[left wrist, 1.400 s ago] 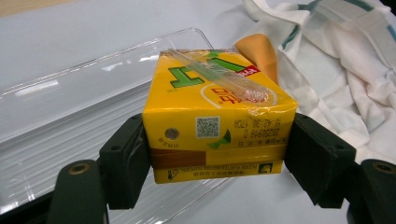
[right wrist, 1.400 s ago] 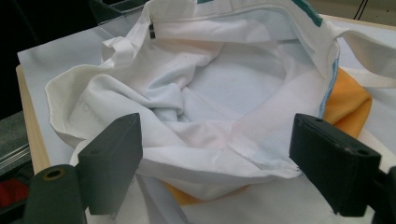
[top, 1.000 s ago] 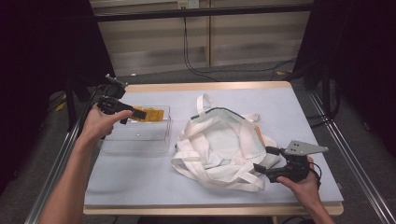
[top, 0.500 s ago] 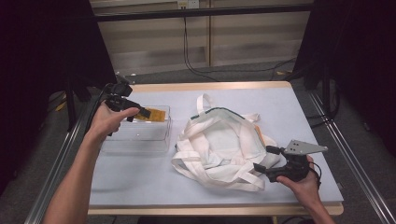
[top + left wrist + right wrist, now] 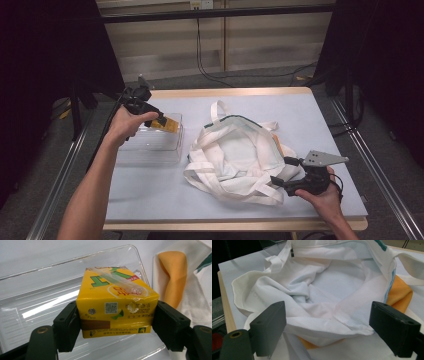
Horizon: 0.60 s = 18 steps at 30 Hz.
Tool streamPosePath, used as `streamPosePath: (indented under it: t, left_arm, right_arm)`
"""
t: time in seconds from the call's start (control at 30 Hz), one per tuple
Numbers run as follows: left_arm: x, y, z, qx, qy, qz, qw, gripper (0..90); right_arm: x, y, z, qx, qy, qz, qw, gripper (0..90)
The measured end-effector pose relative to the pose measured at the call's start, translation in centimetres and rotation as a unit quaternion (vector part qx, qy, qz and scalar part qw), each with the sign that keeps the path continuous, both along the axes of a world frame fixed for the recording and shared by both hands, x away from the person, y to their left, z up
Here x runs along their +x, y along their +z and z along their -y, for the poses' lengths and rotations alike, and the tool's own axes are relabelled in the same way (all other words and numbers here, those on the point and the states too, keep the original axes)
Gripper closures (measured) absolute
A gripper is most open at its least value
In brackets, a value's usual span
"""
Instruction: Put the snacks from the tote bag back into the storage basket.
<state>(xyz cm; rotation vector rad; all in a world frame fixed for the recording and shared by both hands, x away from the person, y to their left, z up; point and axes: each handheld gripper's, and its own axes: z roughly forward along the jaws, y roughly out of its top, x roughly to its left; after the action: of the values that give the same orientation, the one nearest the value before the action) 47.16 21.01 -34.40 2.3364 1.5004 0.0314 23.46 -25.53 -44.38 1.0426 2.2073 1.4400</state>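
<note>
One yellow drink carton (image 5: 116, 308), pinched by its two side faces between the closed jaws of the left gripper (image 5: 150, 116), is held above the single clear plastic bin (image 5: 150, 147) at about 9 o'clock on the table (image 5: 300, 107). Its near face carries a QR code, a foil-covered straw hole and a line of fine print too small to read with confidence; large green characters mark the upper face, where one wrapped straw (image 5: 120, 282) lies along it. No other item can be made out inside the bin. One white cloth bag (image 5: 235, 157) with green trim lies open at the table's centre, an orange object (image 5: 398, 293) showing at its edge. The right gripper (image 5: 287, 175), at about 5 o'clock, has its jaws spread wide beside the bag's near rim, gripping nothing.
</note>
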Motion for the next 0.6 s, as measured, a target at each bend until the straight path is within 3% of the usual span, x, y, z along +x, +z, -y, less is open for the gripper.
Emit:
streamPosePath:
  t: [0.13, 0.2, 0.27, 0.33, 0.4, 0.53, 0.6]
  left_arm:
    - [0.5, -0.2, 0.3, -0.002, 0.011, -0.011, 0.9999, 27.7]
    - [0.6, -0.4, 0.6, -0.001, 0.005, -0.03, 0.9995, 27.7]
    - [0.8, -0.7, 0.8, 0.015, 0.001, -0.044, 0.9989, 27.7]
    - [1.0, -0.8, 0.9, 0.007, 0.012, -0.049, 0.9987, 27.7]
    - [1.0, -1.0, 1.1, 0.012, 0.01, -0.058, 0.9982, 27.7]
    - [1.3, -1.0, 1.6, 0.012, 0.008, -0.059, 0.9981, 27.7]
    - [1.4, -0.9, 1.9, 0.024, 0.01, -0.061, 0.9978, 27.7]
  right_arm:
    - [0.0, 0.0, 0.1, 0.001, 0.001, 0.0, 1.0, 14.2]
    - [0.0, 0.0, 0.0, 0.001, 0.001, 0.0, 1.0, 14.2]
    - [0.0, 0.0, 0.0, 0.001, 0.001, -0.002, 1.0, 14.2]
    - [0.0, 0.0, 0.0, 0.002, 0.002, -0.002, 1.0, 14.2]
    - [0.0, 0.0, 0.0, 0.002, 0.003, 0.0, 1.0, 14.2]
    - [0.1, -0.1, 0.0, 0.001, 0.002, -0.003, 1.0, 14.2]
    - [0.1, -0.1, 0.0, 0.001, 0.004, -0.003, 1.0, 14.2]
